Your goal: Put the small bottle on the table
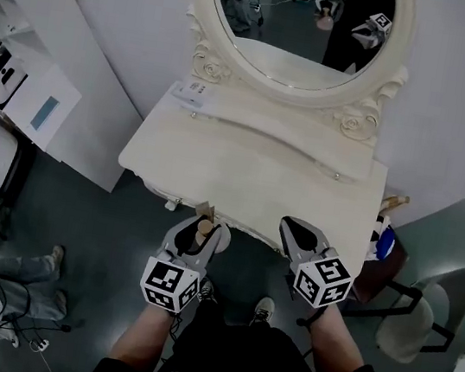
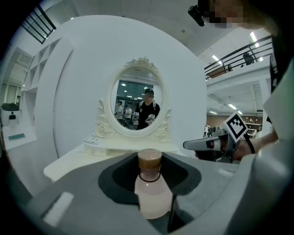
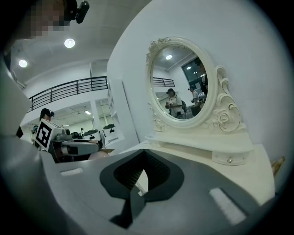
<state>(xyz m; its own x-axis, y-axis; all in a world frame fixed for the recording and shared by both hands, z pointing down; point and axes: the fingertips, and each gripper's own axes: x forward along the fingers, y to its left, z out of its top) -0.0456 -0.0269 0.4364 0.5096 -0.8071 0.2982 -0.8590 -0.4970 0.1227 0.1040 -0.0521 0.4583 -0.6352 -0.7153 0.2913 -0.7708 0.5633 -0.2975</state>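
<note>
A small pale bottle with a brown cap stands upright between the jaws of my left gripper, which is shut on it. In the left gripper view the bottle fills the middle of the dark pads. It hangs just off the front edge of the cream dressing table, over the floor. My right gripper is shut and holds nothing, level with the left one at the table's front edge. Its jaws point at the tabletop.
An oval mirror in a carved frame stands at the back of the table, with a low drawer shelf under it. A small card lies back left. A chair stands right; white shelves and a seated person's legs left.
</note>
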